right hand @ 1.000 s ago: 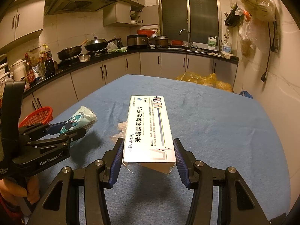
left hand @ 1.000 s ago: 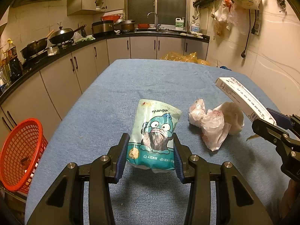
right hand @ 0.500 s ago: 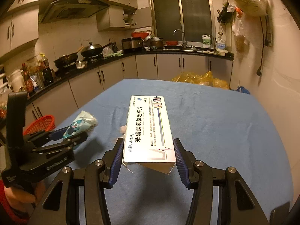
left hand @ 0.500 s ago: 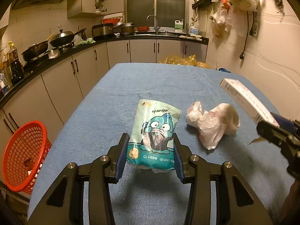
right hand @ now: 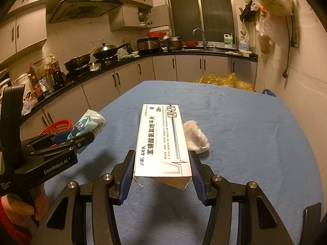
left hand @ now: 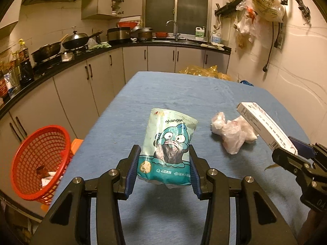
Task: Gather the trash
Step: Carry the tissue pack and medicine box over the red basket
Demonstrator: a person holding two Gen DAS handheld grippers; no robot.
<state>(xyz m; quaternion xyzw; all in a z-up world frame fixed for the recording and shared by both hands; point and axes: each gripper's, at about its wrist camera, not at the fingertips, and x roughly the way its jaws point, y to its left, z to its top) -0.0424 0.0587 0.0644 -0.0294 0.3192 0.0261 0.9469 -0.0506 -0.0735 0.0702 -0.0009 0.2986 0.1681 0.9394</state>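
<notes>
My left gripper (left hand: 163, 164) is shut on a teal cartoon wipes packet (left hand: 168, 147), lifted above the blue table (left hand: 184, 94). The same packet (right hand: 87, 125) and left gripper (right hand: 81, 140) show at the left of the right wrist view. My right gripper (right hand: 161, 168) is shut on a long white medicine box (right hand: 161, 140), held above the table; the box (left hand: 265, 126) and right gripper (left hand: 290, 155) appear at the right of the left wrist view. A crumpled white plastic bag (left hand: 233, 130) lies on the table between them, partly hidden behind the box (right hand: 196, 136).
A red mesh basket (left hand: 38, 161) stands on the floor left of the table, with some scraps inside. Kitchen counters with pans (left hand: 75, 38) run along the left and back. Yellow bags (left hand: 202, 71) lie beyond the table's far end. A hand (right hand: 22, 210) grips the left tool.
Both grippers have drifted left and slightly up with their loads. The red basket looks nearer in the left wrist view, and the plastic bag now shows to the right of the box.
</notes>
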